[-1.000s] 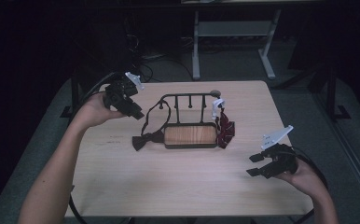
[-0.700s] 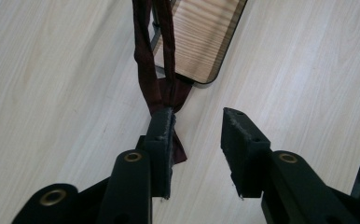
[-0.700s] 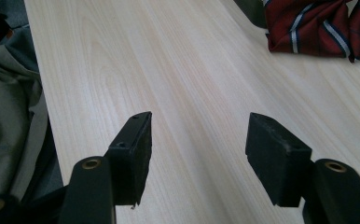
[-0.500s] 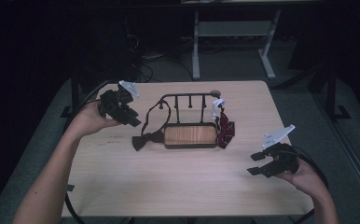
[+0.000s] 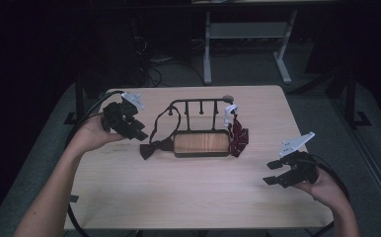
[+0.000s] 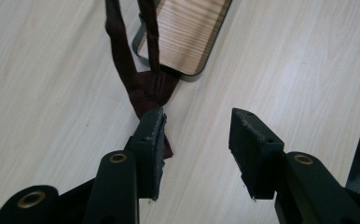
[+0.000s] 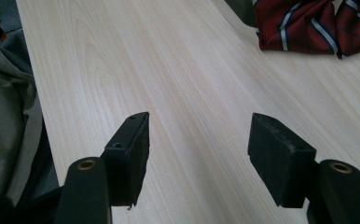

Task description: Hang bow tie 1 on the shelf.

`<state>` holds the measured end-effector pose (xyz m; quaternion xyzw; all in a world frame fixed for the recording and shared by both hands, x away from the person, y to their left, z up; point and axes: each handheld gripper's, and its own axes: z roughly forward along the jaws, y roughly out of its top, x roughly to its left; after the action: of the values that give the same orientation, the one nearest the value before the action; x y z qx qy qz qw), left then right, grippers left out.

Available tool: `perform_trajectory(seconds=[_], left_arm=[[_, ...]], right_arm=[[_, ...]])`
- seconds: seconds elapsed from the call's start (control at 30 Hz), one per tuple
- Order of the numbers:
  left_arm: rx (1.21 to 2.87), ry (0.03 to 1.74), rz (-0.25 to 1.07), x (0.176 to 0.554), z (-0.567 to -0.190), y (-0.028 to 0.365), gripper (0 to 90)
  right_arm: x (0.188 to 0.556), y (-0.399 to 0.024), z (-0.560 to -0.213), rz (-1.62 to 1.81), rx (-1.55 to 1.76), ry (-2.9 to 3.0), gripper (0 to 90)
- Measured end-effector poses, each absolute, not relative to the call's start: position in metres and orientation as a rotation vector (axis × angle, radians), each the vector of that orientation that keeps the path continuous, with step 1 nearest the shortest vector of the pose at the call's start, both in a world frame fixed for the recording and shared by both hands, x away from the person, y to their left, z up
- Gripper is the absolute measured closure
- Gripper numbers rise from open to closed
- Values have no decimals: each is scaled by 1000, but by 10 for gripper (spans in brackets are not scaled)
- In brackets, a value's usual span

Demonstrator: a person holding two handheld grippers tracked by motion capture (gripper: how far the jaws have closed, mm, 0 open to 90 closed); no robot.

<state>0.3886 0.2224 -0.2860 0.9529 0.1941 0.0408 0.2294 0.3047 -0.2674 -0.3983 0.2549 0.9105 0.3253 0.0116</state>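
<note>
The left claw point(image 5: 138, 130) hangs above the left part of the desk point(image 5: 188, 197), its jaws about half apart and gripping nothing; they have just been opening, and in the left gripper view the gap between them shows bare wood. Just ahead of its left pad lies the dark bow tie point(image 6: 150, 91), flat on the desk, with its strap point(image 5: 161, 121) looping up to the left end of the black rack point(image 5: 198, 103). That rack stands mid-desk on a wooden base point(image 5: 201, 143). At its right end hangs a red striped bow tie point(image 5: 238, 137), its bow resting on the desk beside the base. Farther right, near the front edge, the right claw point(image 5: 272, 174) waits with jaws wide and empty, pointing toward the striped tie point(image 7: 308, 23) but well apart from it

By the look of it the dark tie has just been let go, so the hanging step on the left seems finished. Next the left hand needs to draw clear without snagging the strap
</note>
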Motion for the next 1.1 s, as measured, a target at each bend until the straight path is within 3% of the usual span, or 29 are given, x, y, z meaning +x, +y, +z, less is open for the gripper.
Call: perform_trajectory(seconds=[1.1], left_arm=[[2582,534,119,357,-327,237,472]], right_arm=[[303,-272,-399,1007,828,2829,363]])
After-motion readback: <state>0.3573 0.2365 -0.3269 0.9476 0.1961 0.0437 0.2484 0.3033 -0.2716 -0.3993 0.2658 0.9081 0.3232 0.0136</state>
